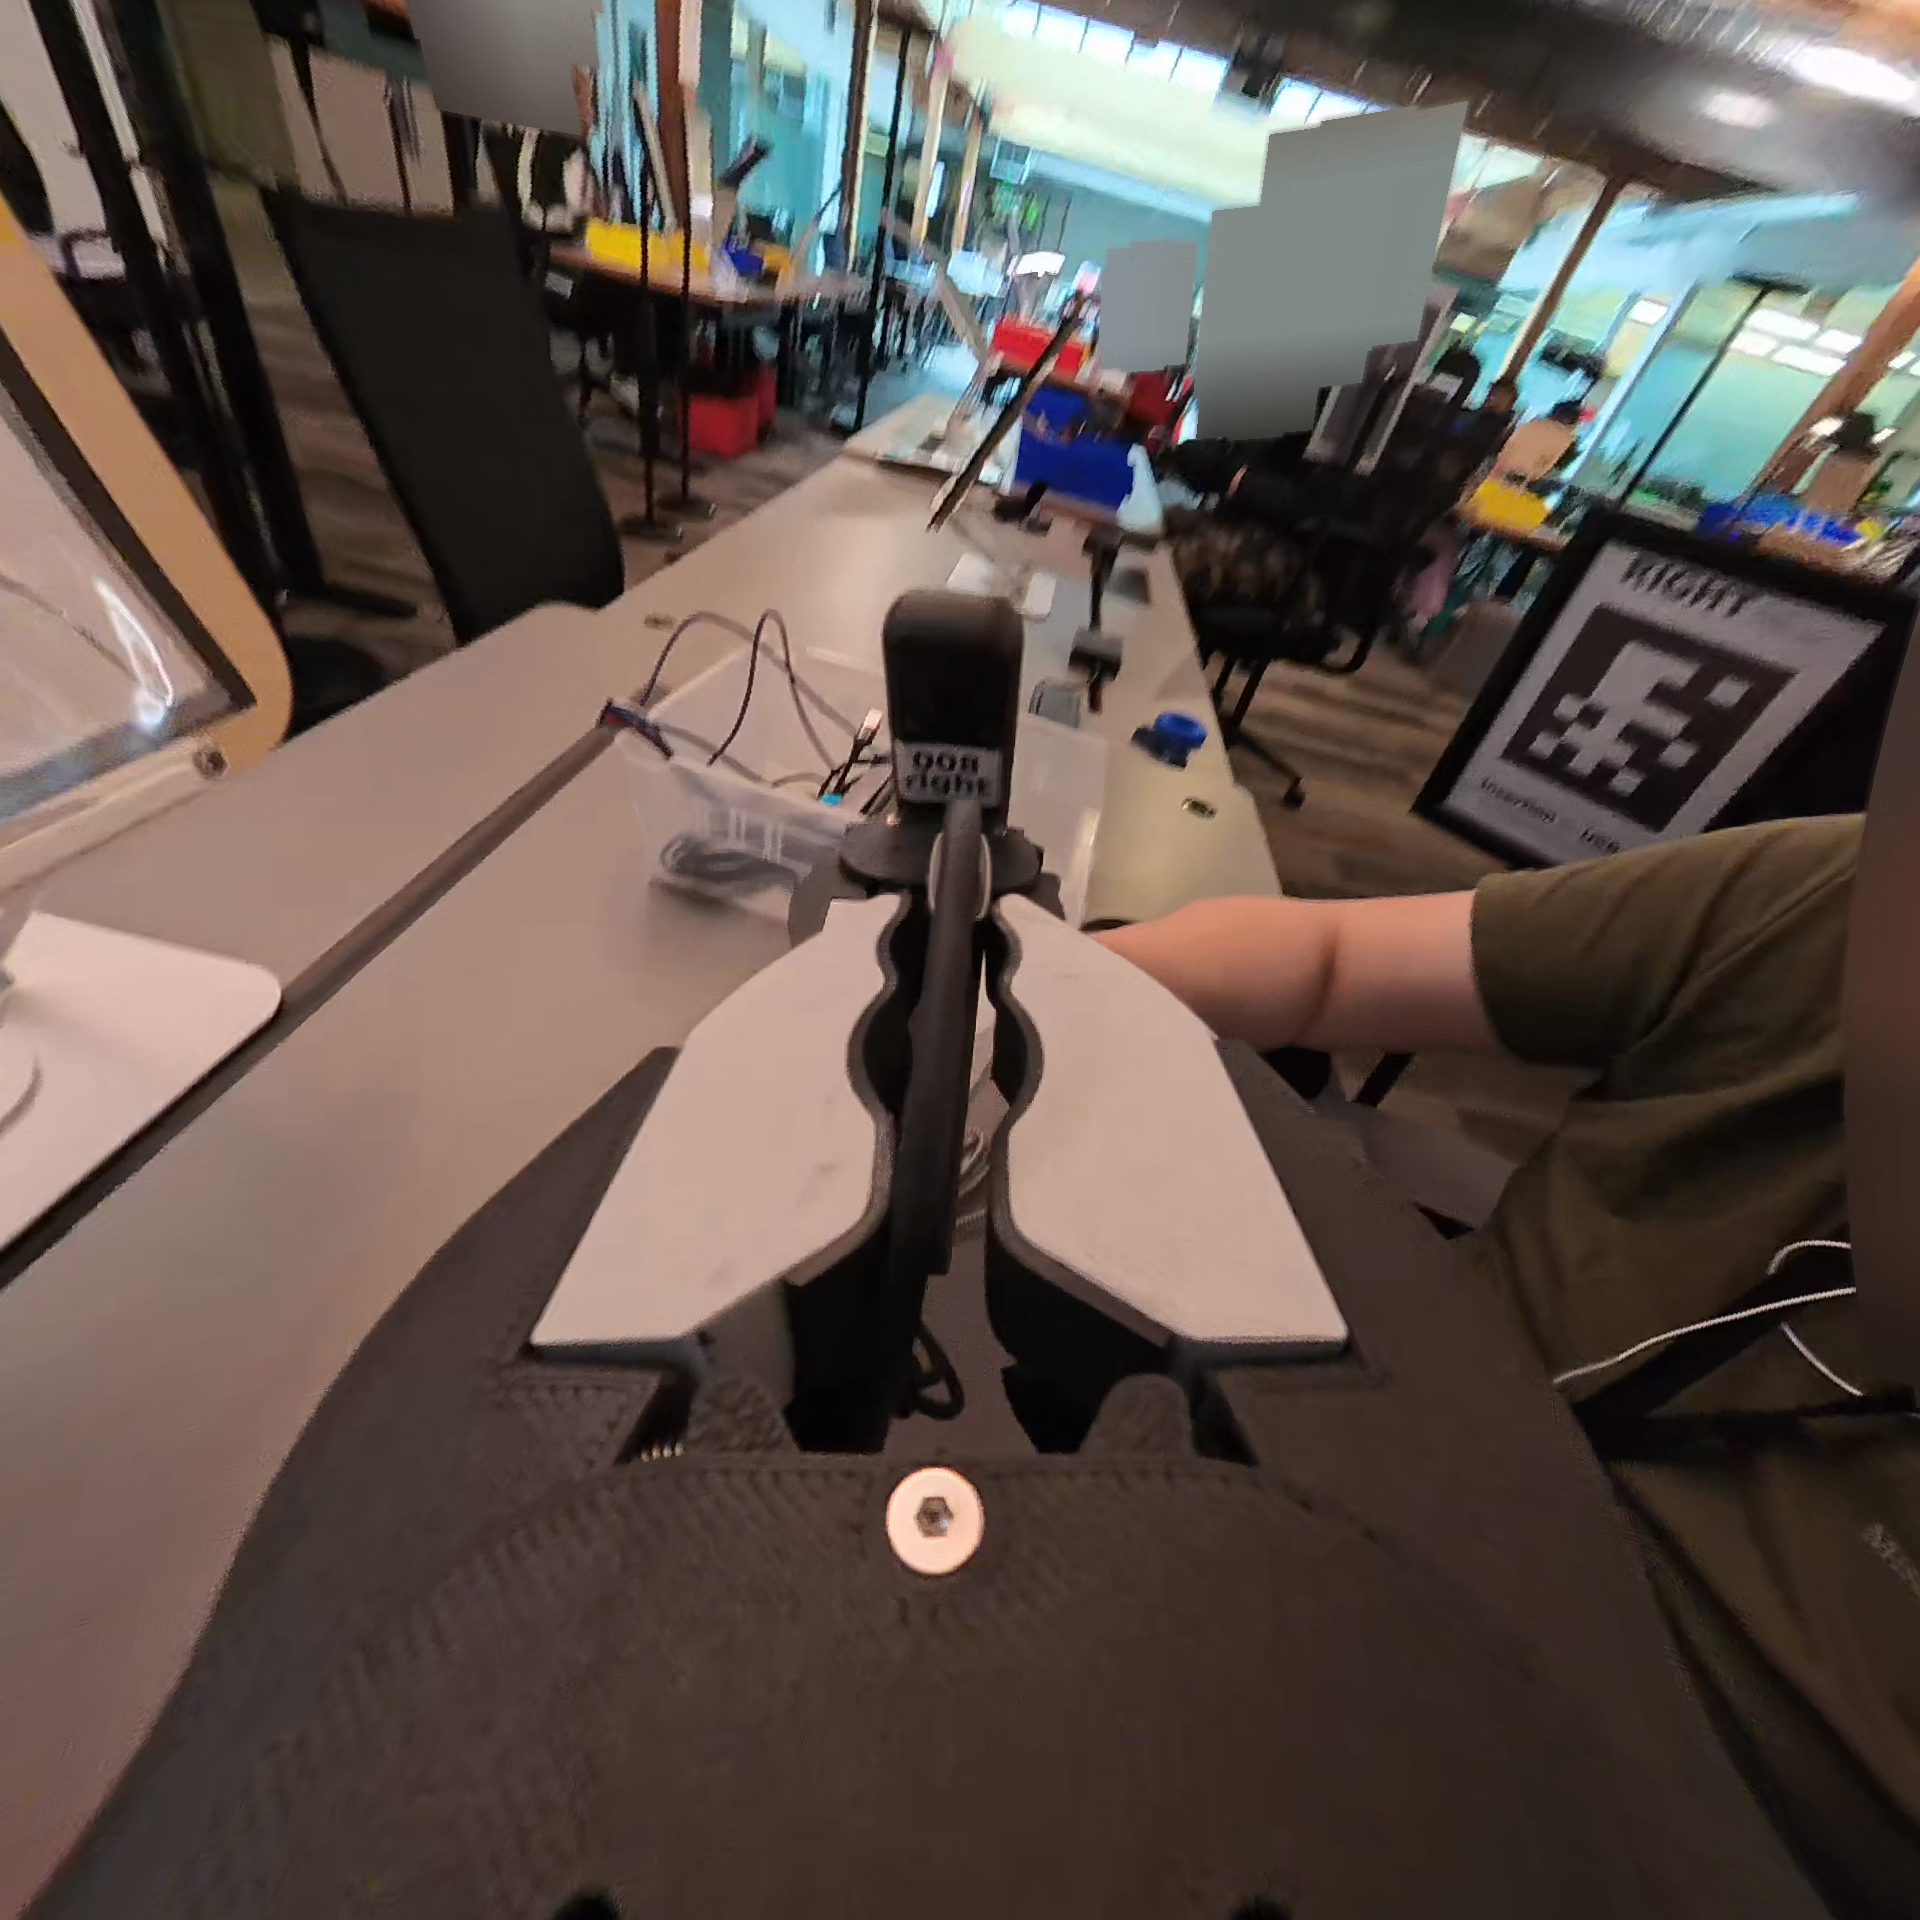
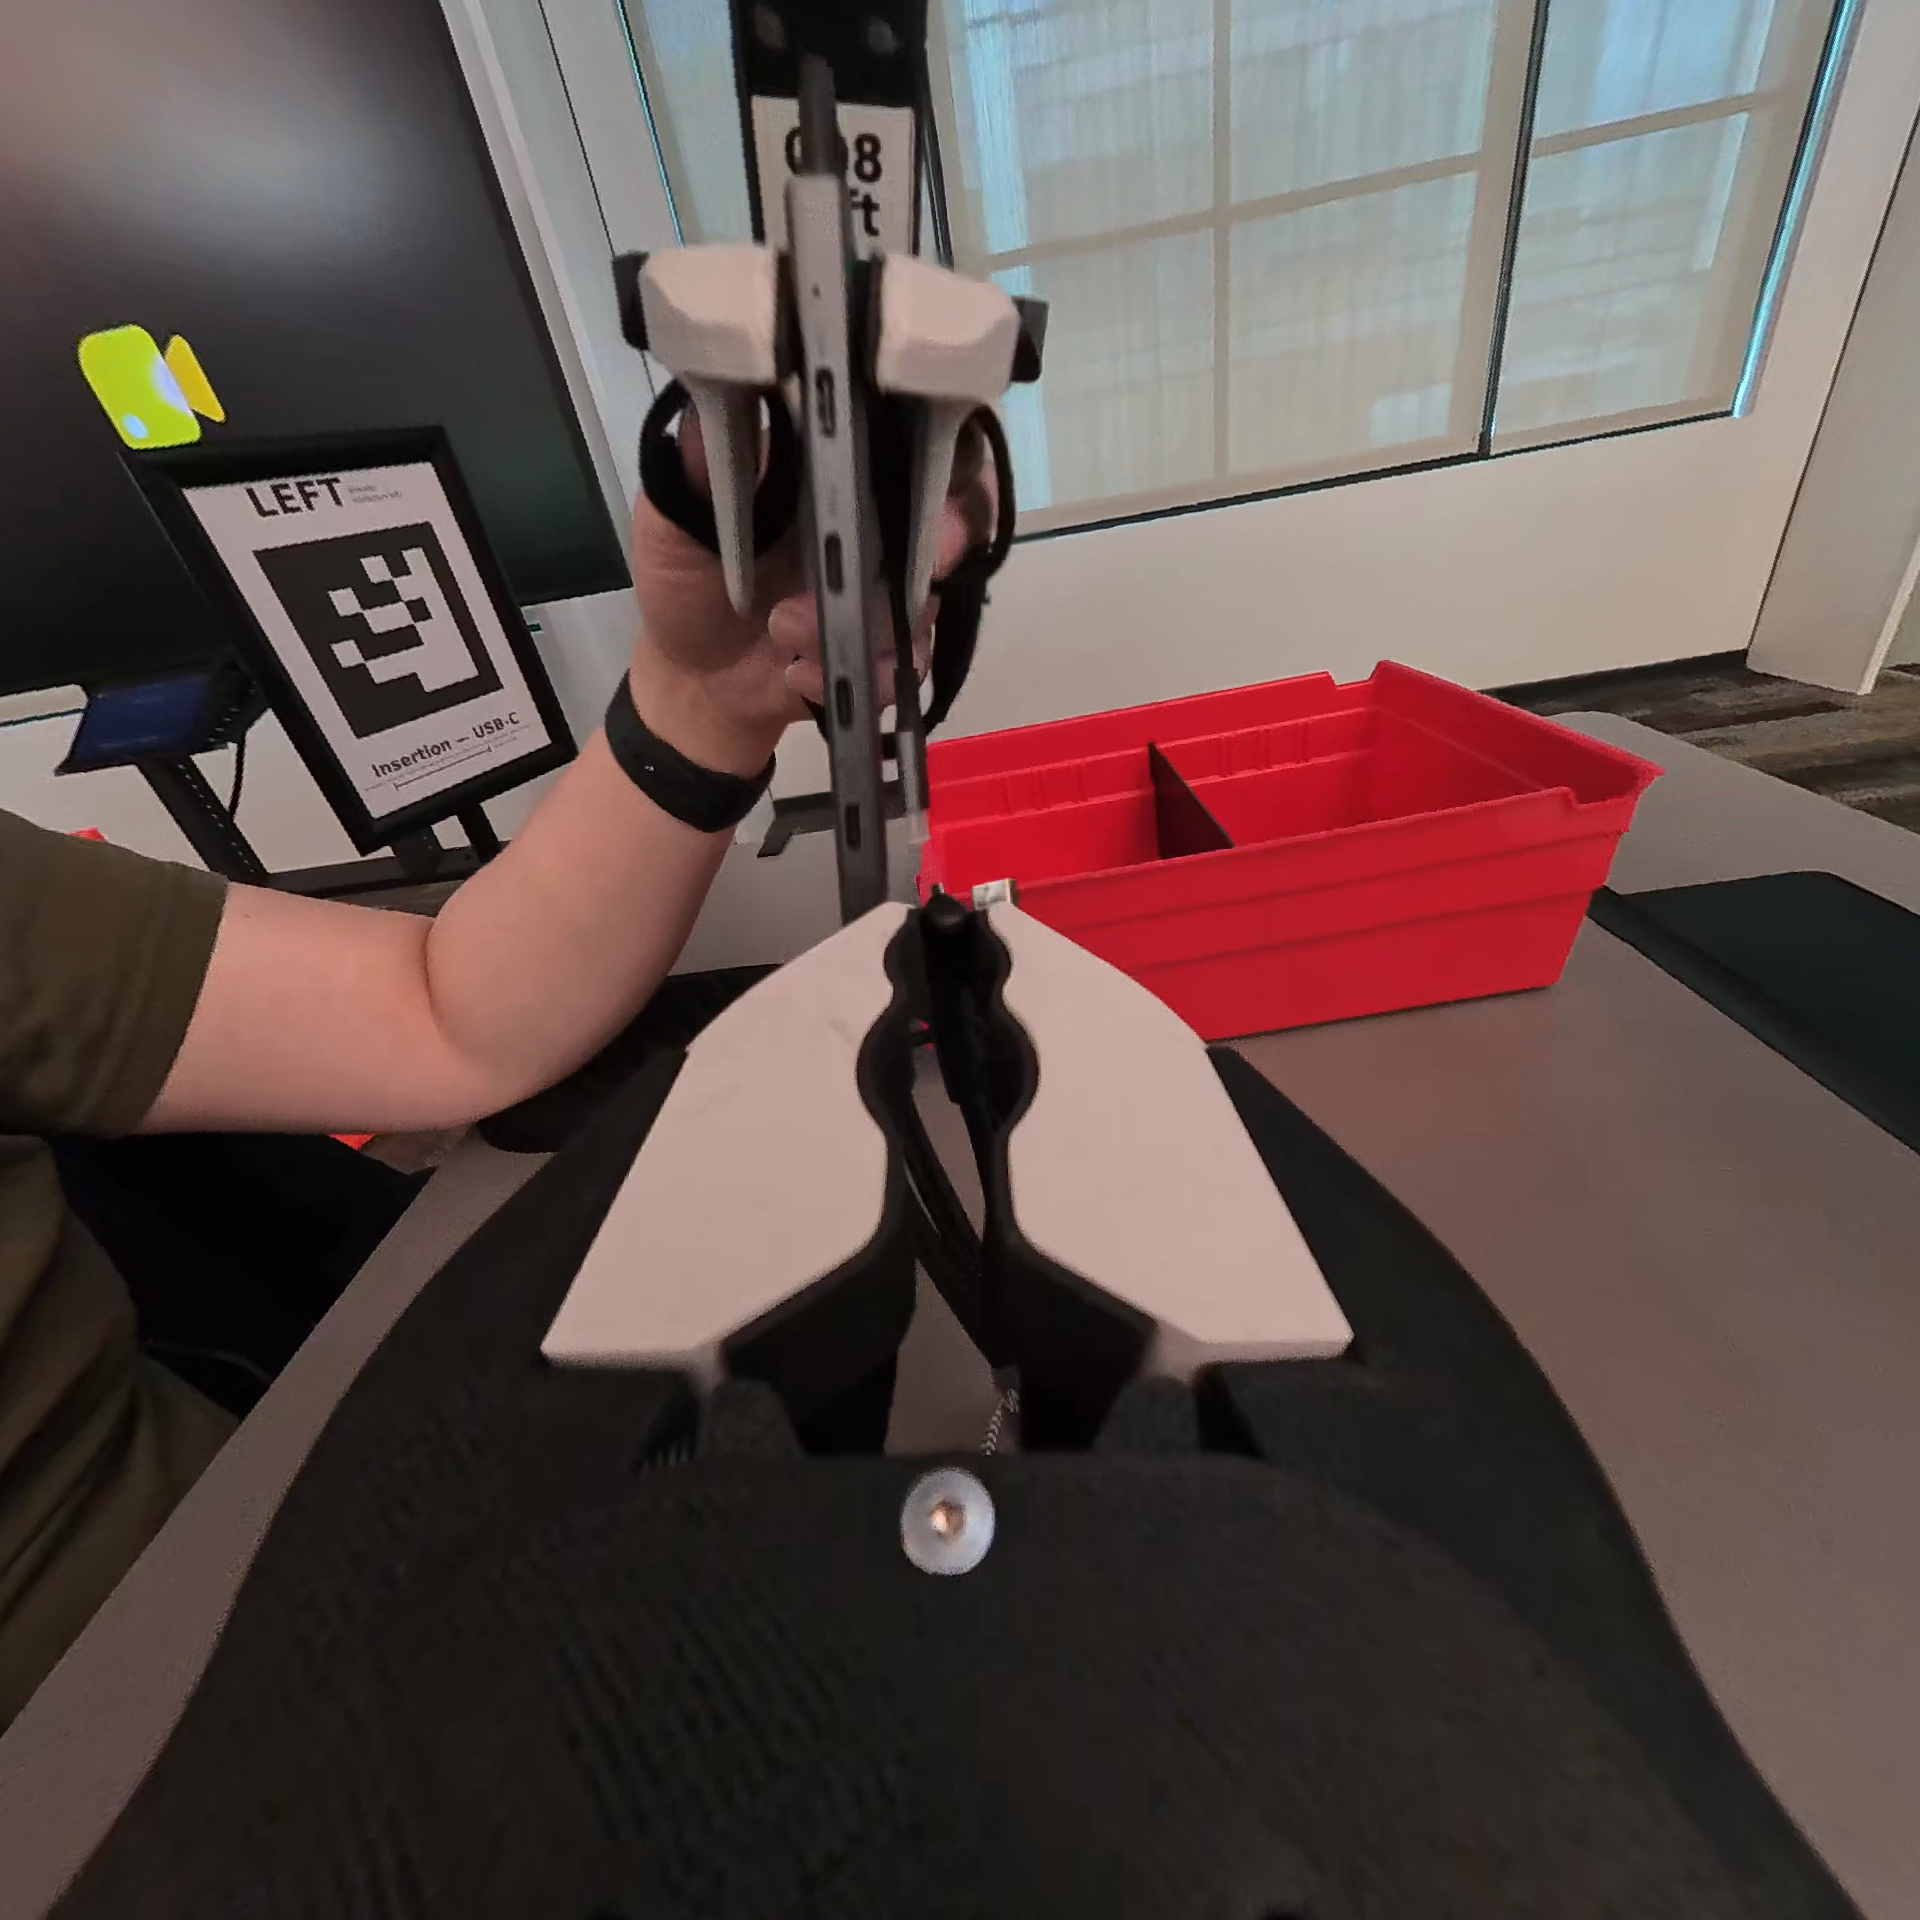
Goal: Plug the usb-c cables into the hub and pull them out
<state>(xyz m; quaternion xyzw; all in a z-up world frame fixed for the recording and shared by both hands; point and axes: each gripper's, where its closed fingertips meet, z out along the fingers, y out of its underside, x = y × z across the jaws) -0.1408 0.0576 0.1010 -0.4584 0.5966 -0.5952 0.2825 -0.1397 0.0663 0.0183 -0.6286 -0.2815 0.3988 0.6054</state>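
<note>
In the right wrist view, my left gripper (image 2: 831, 343) is shut on a slim grey hub (image 2: 836, 582) and holds it upright above the table. Several ports run along the edge that faces me. The hub's own short lead with a silver plug (image 2: 913, 774) hangs beside it. My right gripper (image 2: 948, 923) is shut on a black usb-c cable (image 2: 943, 930), and its tip is right at the hub's lower end. In the left wrist view, my left gripper (image 1: 951, 920) clamps the hub (image 1: 935, 1049), seen edge-on. The right gripper's black body (image 1: 951, 696) faces it just beyond.
A red bin (image 2: 1299, 935) with a black divider stands on the table behind the hub. Marker signs (image 2: 384, 644) (image 1: 1642, 707) stand at both sides. A clear box of cables (image 1: 727, 810) and a blue-capped bottle (image 1: 1169, 743) sit farther along. A person's forearm (image 2: 416, 987) rests near the table edge. Some 9 cm of space lies between my two pairs of fingers.
</note>
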